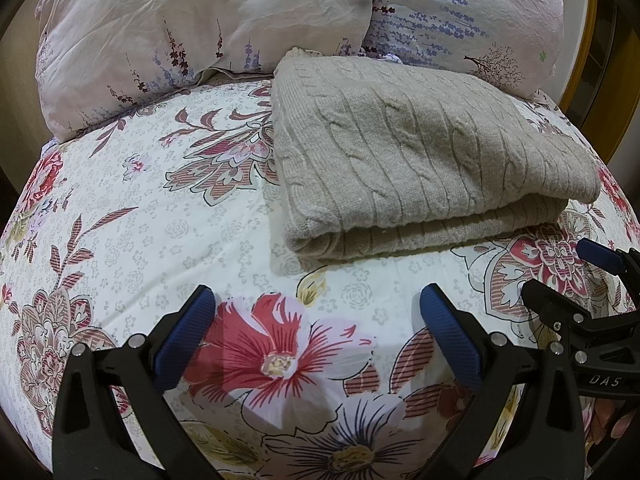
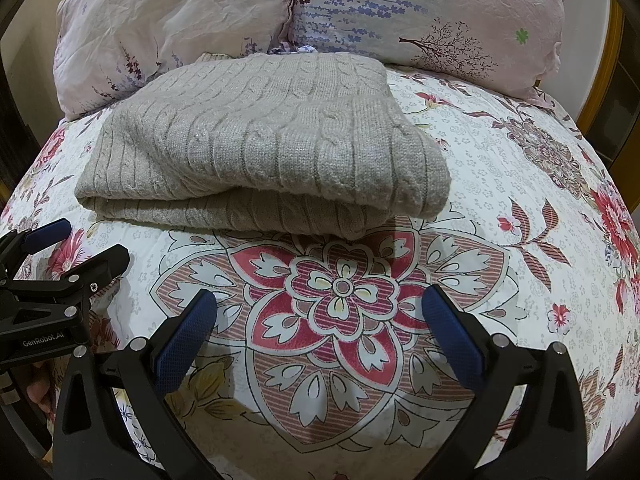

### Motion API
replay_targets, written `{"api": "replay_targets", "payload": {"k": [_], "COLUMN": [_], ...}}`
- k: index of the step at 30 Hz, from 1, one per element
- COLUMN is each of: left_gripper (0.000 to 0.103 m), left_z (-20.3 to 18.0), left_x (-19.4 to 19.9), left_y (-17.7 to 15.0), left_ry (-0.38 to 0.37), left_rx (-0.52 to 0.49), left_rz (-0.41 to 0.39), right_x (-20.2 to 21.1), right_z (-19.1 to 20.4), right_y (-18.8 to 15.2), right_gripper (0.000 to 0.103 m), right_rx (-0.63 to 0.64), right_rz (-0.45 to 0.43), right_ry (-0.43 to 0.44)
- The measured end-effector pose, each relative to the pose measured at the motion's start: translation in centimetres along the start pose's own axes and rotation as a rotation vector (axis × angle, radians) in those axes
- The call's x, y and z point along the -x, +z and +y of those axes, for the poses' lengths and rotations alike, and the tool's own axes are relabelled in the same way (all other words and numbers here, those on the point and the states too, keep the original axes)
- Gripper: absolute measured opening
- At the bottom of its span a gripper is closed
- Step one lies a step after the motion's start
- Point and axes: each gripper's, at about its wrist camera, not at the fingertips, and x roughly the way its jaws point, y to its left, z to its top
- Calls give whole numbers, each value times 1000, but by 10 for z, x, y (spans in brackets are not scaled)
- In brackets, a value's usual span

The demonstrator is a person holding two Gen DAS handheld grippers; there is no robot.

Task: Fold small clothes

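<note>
A beige cable-knit sweater (image 1: pixel 420 156) lies folded in a thick rectangle on the floral bedsheet (image 1: pixel 160 220); it also shows in the right wrist view (image 2: pixel 260 152). My left gripper (image 1: pixel 316 300) is open and empty, hovering over the sheet just in front of the sweater's near fold. My right gripper (image 2: pixel 320 304) is open and empty, also in front of the sweater. The right gripper shows at the right edge of the left wrist view (image 1: pixel 580 276). The left gripper shows at the left edge of the right wrist view (image 2: pixel 68 244).
Two pale floral pillows (image 1: pixel 200 32) (image 2: pixel 420 12) lean at the head of the bed behind the sweater. A wooden frame edge (image 2: pixel 604 80) runs at the far right. The bedsheet (image 2: pixel 520 200) stretches right of the sweater.
</note>
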Motion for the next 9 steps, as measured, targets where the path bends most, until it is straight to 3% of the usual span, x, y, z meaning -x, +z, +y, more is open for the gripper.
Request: {"api": "replay_targets", "payload": {"k": [9], "left_gripper": [101], "left_z": [-1], "left_x": [0], "left_y": [0], "left_ry": [0], "left_rx": [0], "left_rz": [0], "right_x": [0], "right_z": [1], "right_y": [0], "right_gripper": [102], "right_rx": [-1], "right_rz": [0], "right_ry": [-1]}}
